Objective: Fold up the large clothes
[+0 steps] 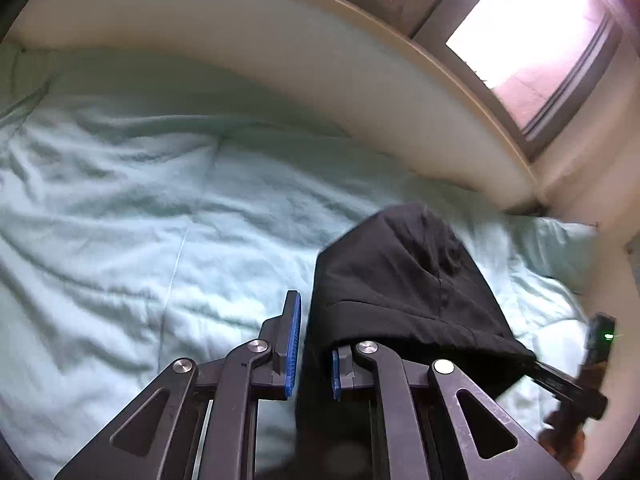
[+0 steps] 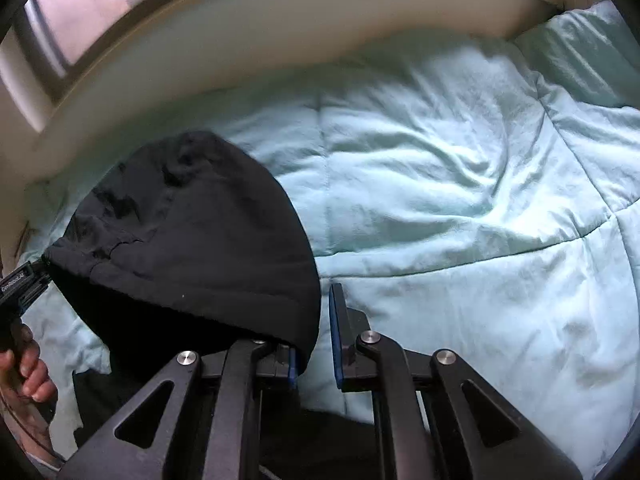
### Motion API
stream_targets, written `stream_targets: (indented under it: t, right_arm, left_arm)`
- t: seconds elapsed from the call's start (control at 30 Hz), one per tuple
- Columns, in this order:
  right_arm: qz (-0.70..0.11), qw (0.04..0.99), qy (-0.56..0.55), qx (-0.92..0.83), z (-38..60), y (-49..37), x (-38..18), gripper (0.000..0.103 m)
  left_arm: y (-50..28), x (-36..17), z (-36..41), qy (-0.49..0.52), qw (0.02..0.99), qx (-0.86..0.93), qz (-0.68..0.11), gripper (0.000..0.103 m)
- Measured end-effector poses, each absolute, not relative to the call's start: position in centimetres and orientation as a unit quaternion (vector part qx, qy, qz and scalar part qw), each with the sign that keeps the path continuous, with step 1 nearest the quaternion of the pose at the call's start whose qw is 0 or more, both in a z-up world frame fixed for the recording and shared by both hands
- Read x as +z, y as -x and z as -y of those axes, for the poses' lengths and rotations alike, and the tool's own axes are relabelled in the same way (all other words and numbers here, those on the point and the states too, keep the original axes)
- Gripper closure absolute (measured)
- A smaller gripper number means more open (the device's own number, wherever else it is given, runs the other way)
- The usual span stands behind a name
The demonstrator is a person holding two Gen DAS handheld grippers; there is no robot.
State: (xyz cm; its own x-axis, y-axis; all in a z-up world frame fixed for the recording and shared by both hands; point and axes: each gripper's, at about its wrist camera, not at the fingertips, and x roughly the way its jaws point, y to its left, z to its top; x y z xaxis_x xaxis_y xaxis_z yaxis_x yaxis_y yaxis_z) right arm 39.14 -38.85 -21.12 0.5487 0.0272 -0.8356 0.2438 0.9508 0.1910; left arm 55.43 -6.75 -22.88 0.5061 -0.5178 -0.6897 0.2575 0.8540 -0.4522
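A black garment (image 1: 404,288) is held up, stretched over a pale green quilt (image 1: 160,208). In the left wrist view its edge drapes over my left gripper's (image 1: 316,340) right finger; the jaws stand apart, cloth between them. In the right wrist view the garment (image 2: 192,240) drapes over my right gripper's (image 2: 316,332) left finger; the jaws also stand apart with a fold hanging in the gap. Each gripper shows at the other view's edge, the right gripper (image 1: 576,392) and the left gripper (image 2: 24,288), at opposite corners of the cloth.
The quilt (image 2: 460,184) covers the bed. A cream headboard panel (image 1: 280,48) curves along the far side, with a bright window (image 1: 532,36) above it. A pillow in the same green (image 1: 560,248) lies by the wall.
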Motion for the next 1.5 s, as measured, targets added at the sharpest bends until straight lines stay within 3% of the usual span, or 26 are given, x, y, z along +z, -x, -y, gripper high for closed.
stream_targets:
  t: [0.1, 0.2, 0.27, 0.37, 0.43, 0.53, 0.7, 0.8, 0.83, 0.97, 1.1, 1.3, 1.5]
  right_arm:
    - [-0.510, 0.850, -0.113, -0.070, 37.8, -40.2, -24.8, 0.091]
    - [-0.597, 0.784, -0.163, -0.044, 38.7, -42.6, -32.3, 0.091]
    - [-0.605, 0.777, -0.164, -0.048, 38.7, -42.8, -33.4, 0.090]
    - [-0.595, 0.795, -0.104, -0.051, 37.9, -42.5, -31.3, 0.076]
    - [-0.578, 0.811, -0.079, -0.049, 38.0, -41.0, -30.0, 0.058]
    - [-0.559, 0.824, -0.084, -0.044, 39.0, -38.1, -28.2, 0.041]
    - [-0.509, 0.852, -0.114, -0.048, 40.9, -35.4, -23.1, 0.036]
    - [-0.489, 0.861, -0.135, -0.043, 40.4, -37.7, -20.7, 0.035]
    - [-0.483, 0.862, -0.147, -0.029, 39.9, -38.9, -20.5, 0.035]
    - [-0.496, 0.855, -0.147, 0.025, 37.2, -42.7, -23.4, 0.035]
    - [-0.570, 0.818, -0.074, 0.037, 34.2, -43.1, -32.5, 0.035]
    - [-0.554, 0.824, -0.105, 0.047, 35.3, -42.1, -31.3, 0.034]
    - [-0.455, 0.880, -0.109, 0.080, 35.1, -43.0, -23.1, 0.032]
  left_arm:
    - [-56.9, -27.1, 7.1, 0.106, 0.828, -0.201, -0.513, 0.088]
    - [-59.1, -33.6, 8.2, 0.082, 0.791, -0.179, -0.579, 0.086]
    - [-58.3, -34.7, 8.6, 0.062, 0.814, -0.210, -0.537, 0.084]
    - [-57.0, -33.2, 8.2, 0.056, 0.820, -0.217, -0.527, 0.084]
    - [-55.7, -31.4, 7.8, 0.035, 0.830, -0.218, -0.512, 0.080]
    - [-53.9, -28.9, 7.0, 0.012, 0.841, -0.215, -0.496, 0.079]
    - [-52.0, -22.2, 6.6, -0.020, 0.879, -0.230, -0.417, 0.076]
    - [-52.5, -20.0, 9.0, -0.004, 0.882, -0.270, -0.387, 0.052]
    - [-53.4, -20.4, 10.9, -0.005, 0.875, -0.285, -0.392, 0.050]
    - [-55.5, -27.2, 15.4, 0.029, 0.792, -0.363, -0.491, 0.050]
    - [-55.2, -33.9, 14.9, 0.046, 0.773, -0.354, -0.524, 0.051]
    - [-54.7, -32.2, 14.8, 0.032, 0.779, -0.353, -0.518, 0.051]
    - [-53.4, -26.0, 14.0, 0.040, 0.818, -0.372, -0.437, 0.051]
